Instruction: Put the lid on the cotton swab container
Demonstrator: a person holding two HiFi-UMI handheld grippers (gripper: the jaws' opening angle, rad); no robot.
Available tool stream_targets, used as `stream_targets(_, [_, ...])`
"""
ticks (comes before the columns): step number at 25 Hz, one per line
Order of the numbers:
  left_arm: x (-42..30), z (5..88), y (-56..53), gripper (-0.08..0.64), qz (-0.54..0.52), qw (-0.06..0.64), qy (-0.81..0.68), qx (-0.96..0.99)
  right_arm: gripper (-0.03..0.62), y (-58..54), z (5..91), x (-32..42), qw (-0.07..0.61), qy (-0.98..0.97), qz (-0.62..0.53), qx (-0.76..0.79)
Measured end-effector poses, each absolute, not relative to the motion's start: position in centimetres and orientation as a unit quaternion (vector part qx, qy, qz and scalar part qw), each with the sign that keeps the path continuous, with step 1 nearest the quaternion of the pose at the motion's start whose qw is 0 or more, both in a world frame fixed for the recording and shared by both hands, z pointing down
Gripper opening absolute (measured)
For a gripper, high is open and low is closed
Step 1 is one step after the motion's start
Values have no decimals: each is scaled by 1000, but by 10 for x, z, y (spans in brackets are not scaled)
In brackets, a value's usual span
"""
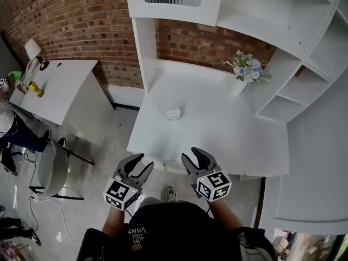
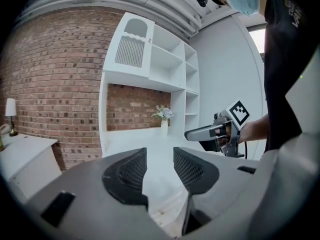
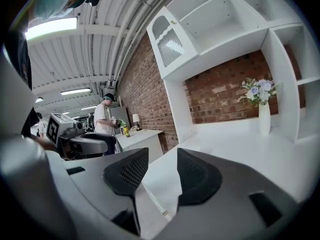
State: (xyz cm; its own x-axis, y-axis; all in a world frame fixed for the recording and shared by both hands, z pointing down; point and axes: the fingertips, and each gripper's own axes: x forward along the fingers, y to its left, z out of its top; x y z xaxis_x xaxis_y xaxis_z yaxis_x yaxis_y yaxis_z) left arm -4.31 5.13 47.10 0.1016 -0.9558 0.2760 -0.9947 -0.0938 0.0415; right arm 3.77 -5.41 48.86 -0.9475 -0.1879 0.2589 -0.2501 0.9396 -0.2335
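In the head view, your left gripper [image 1: 140, 163] and right gripper [image 1: 191, 155] hover side by side at the near edge of the white desk [image 1: 228, 135]. Both have their jaws spread and hold nothing. The small white lump out on the desktop is, I judge, the cotton swab container [image 1: 173, 113] (too small to tell lid from body, or any long axis). It lies straight ahead, between the two grippers' lines, with the right one somewhat nearer. Only bare desktop lies between. The vase [image 1: 242, 78] stands well apart at the back right, out of your way.

In the left gripper view, the jaws are apart with only desktop between them, and the container cannot be made out.

In the right gripper view, the jaws are likewise apart and empty. A person [image 3: 106, 116] stands by the side table [image 3: 140, 136], far off to the left.
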Motion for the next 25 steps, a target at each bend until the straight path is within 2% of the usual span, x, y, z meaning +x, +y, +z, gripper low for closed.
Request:
stream_targets(8, [-60,484,11,158,95,129,-645,747,164,-83,501,28,131,-974,136,126])
stream_targets(25, [-146,493,-88,196,155,111,-517,835,201,-135,525,-32,159,-944,135,254])
